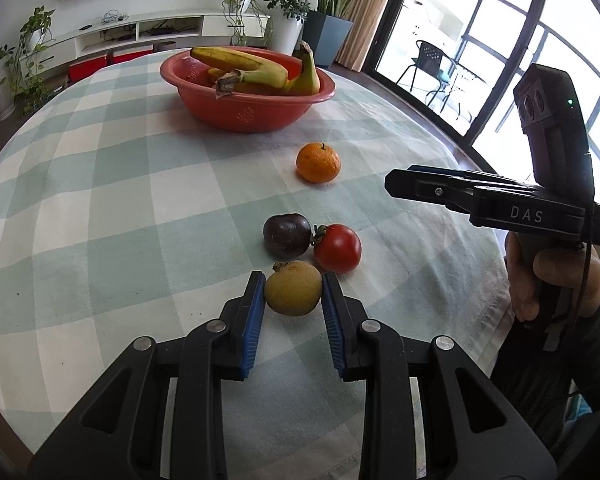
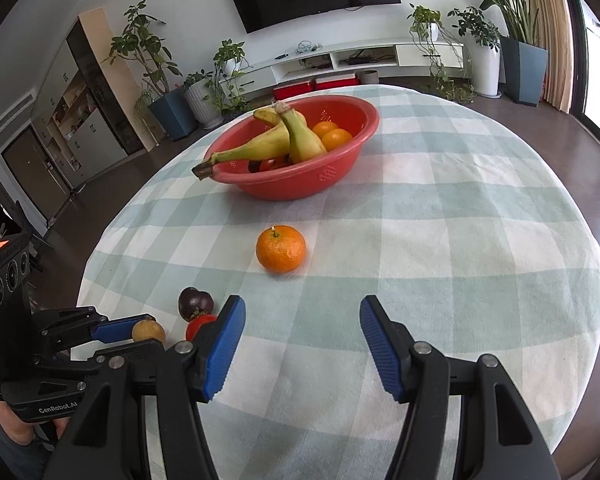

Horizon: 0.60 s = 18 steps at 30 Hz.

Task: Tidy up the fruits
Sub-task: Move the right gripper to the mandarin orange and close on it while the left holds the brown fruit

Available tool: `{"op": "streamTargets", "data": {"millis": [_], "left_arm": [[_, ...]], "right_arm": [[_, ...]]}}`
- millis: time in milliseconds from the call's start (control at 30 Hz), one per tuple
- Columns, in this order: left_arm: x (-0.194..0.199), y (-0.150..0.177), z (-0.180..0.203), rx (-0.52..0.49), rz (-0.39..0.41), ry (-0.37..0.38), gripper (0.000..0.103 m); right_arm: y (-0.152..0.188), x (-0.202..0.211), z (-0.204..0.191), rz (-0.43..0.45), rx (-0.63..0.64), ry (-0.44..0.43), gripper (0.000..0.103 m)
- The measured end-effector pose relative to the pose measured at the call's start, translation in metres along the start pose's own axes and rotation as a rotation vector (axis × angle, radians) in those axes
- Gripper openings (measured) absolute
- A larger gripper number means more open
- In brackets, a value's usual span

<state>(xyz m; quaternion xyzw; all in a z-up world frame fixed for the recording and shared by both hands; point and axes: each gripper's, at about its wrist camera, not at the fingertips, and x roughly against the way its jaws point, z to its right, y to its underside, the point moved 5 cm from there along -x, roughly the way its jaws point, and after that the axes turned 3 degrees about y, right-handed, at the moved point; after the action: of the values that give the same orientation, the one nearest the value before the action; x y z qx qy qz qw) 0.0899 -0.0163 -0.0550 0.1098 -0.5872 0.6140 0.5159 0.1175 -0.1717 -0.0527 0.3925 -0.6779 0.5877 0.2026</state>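
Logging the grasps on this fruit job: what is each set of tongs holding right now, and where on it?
The left tongs clamp the yellow-brown fruit across its two sides. The right tongs hold nothing, standing open over the tablecloth.

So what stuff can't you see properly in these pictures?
- Bottom of the red plastic bowl: right wrist view, the bananas cover a dark fruit and a red one.
- Red tomato: same view, partly behind the right gripper.
- Underside of the yellow-brown round fruit: left wrist view, clamped in the left gripper.
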Motion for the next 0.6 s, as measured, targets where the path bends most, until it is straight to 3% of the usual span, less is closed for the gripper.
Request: {"op": "streamTargets", "data": {"millis": [267,500,600], "left_arm": [[0.013,-0.002,-0.015,0.052,0.062,0.023,0.027],[0.018,-0.001,-0.022,0.078,0.082,0.043,0.027],[0.017,-0.001,-0.022,0.082,0.083,0.055,0.027]], "right_arm": [[-0.033,-0.036,-0.015,-0.066,0.099,0.062,0.064],[-0.034,-0.068,-0.023,-0.134,0.147,0.085,0.064],[-0.031,-0.076,-0.023,-0.156,0.156,0.100,0.058]]}}
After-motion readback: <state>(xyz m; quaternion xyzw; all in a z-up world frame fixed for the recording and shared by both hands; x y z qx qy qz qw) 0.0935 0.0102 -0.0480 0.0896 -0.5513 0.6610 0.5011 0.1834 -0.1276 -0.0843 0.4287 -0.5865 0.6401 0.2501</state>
